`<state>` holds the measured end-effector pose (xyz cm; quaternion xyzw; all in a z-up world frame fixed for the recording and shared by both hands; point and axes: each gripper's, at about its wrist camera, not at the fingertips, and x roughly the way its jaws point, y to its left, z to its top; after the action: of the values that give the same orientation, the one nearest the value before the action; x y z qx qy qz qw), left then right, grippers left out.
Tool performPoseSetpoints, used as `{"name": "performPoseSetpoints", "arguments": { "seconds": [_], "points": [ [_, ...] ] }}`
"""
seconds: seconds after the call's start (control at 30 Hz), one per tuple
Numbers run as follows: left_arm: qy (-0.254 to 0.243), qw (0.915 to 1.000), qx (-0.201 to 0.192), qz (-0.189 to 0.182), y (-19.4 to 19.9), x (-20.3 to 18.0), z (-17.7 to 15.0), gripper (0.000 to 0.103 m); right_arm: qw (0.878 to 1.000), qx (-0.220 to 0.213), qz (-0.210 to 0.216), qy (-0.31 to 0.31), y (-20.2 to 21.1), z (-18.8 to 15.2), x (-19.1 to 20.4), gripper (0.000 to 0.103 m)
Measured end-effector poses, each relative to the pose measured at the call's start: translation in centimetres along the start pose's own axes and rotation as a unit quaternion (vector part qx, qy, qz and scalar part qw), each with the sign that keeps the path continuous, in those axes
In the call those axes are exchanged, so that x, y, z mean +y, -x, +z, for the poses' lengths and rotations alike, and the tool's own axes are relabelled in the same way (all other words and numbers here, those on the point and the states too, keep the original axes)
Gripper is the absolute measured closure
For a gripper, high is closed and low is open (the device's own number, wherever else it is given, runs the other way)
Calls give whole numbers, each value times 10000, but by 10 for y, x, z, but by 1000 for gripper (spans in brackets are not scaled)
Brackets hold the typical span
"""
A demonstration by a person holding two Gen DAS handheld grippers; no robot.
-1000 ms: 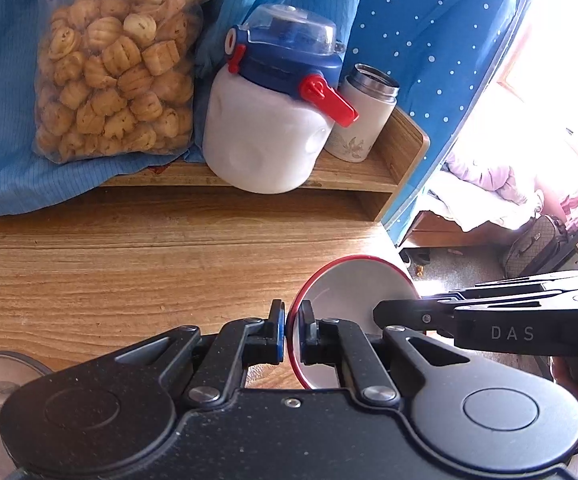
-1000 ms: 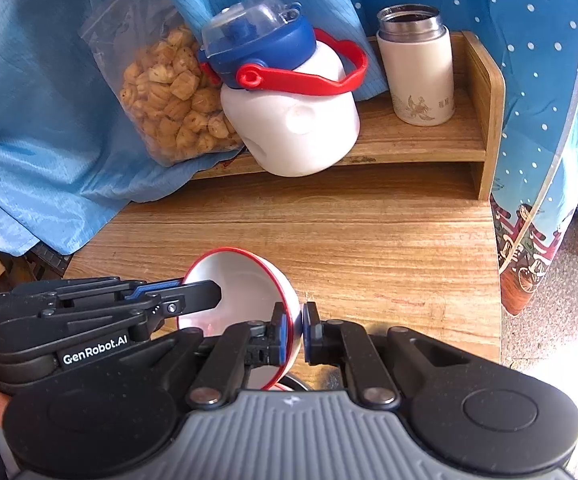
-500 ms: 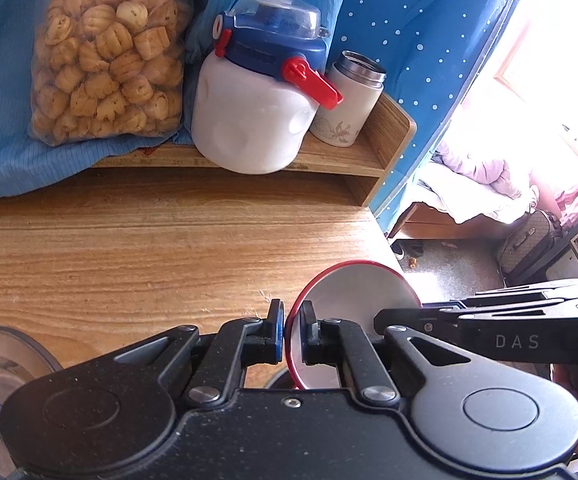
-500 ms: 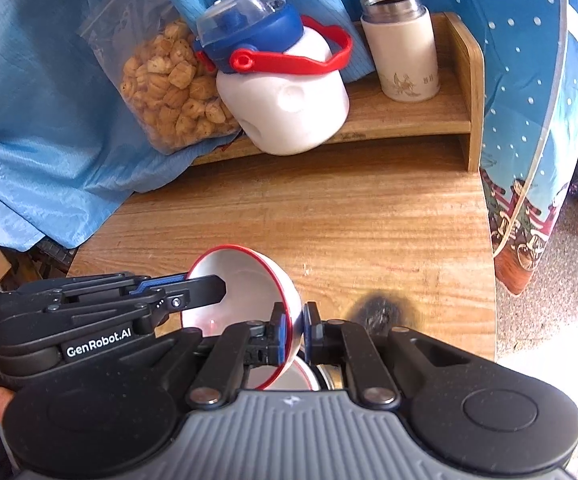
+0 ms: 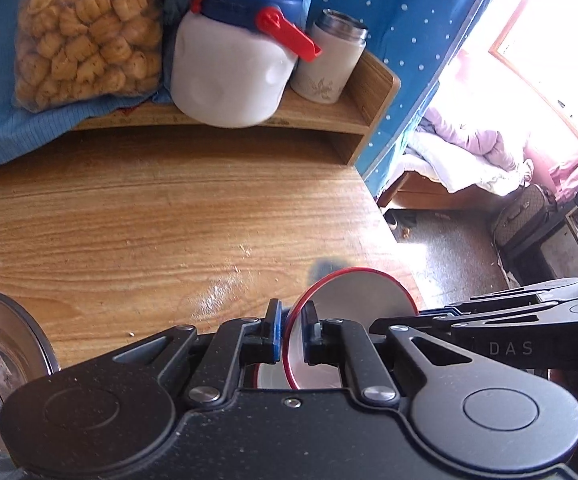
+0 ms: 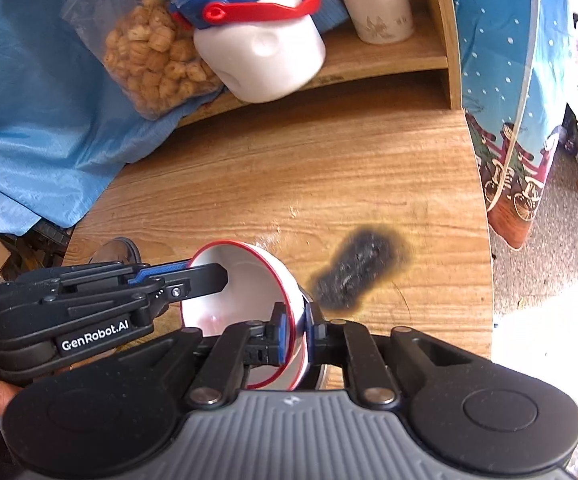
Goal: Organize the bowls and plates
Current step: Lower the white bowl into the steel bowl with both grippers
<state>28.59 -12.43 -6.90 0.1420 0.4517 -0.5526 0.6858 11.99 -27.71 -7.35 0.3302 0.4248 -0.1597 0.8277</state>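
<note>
The red-rimmed bowl [image 6: 245, 280] hangs tilted just above the wooden surface [image 6: 329, 184], both tongs, left [image 5: 291, 334] and right [image 6: 293, 330], clamped on opposite rim edges. It looks rigid, glazed, probably slippery and breakable; the rim is the sensible hold.

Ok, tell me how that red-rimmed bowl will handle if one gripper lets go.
The bowl looks glazed, so probably slippery. The left gripper and right gripper pinch only its thin rim; held by one, it would likely swing. It seems ceramic, so probably breakable if dropped.
</note>
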Motion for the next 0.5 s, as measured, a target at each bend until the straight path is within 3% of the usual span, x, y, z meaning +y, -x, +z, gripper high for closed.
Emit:
{"name": "performPoseSetpoints", "arguments": {
  "seconds": [0.5],
  "points": [
    [136,9994,320,62,-7,3,-5,91,9992,358,-3,173,-10,-4,3,91]
  ]
}}
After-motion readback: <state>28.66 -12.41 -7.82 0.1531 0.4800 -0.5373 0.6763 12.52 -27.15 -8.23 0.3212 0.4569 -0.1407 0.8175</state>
